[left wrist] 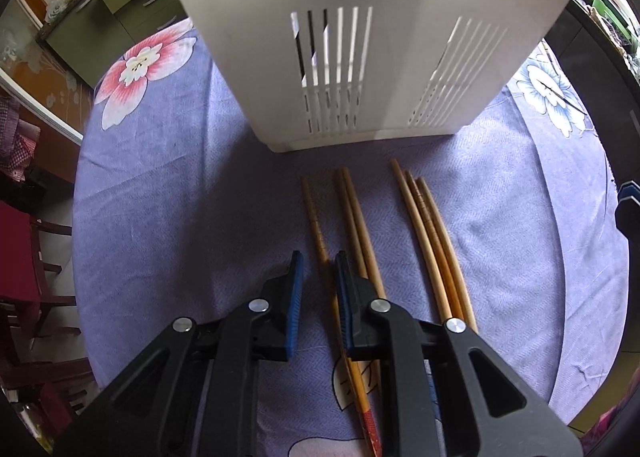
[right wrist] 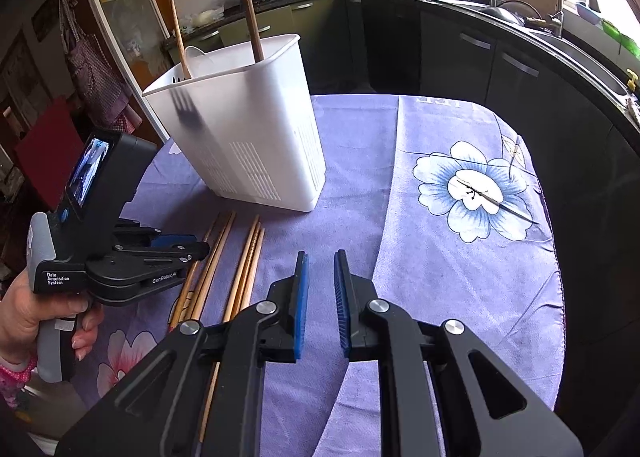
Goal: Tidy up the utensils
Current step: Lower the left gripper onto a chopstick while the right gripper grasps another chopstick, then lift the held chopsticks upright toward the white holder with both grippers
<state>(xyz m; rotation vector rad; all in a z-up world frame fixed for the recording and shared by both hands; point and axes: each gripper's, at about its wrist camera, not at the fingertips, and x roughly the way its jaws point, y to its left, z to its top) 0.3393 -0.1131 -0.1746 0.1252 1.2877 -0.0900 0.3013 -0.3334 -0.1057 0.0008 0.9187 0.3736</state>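
Note:
A white slotted utensil holder (left wrist: 352, 41) stands on the purple floral cloth; in the right wrist view (right wrist: 248, 129) it holds a fork and two wooden sticks. Several wooden chopsticks (left wrist: 432, 241) lie in front of it, also seen in the right wrist view (right wrist: 240, 269). My left gripper (left wrist: 318, 261) is open and low over the cloth, its fingers on either side of the leftmost brown chopstick (left wrist: 316, 225). It also shows in the right wrist view (right wrist: 196, 249). My right gripper (right wrist: 322, 261) is open and empty, hovering right of the chopsticks.
The table edge (right wrist: 556, 265) curves off on the right. Dark kitchen cabinets and a sink (right wrist: 552, 37) stand behind. A chair with a red cushion (left wrist: 24, 277) is at the left. A second cloth with a blue flower (right wrist: 472, 185) overlaps the right side.

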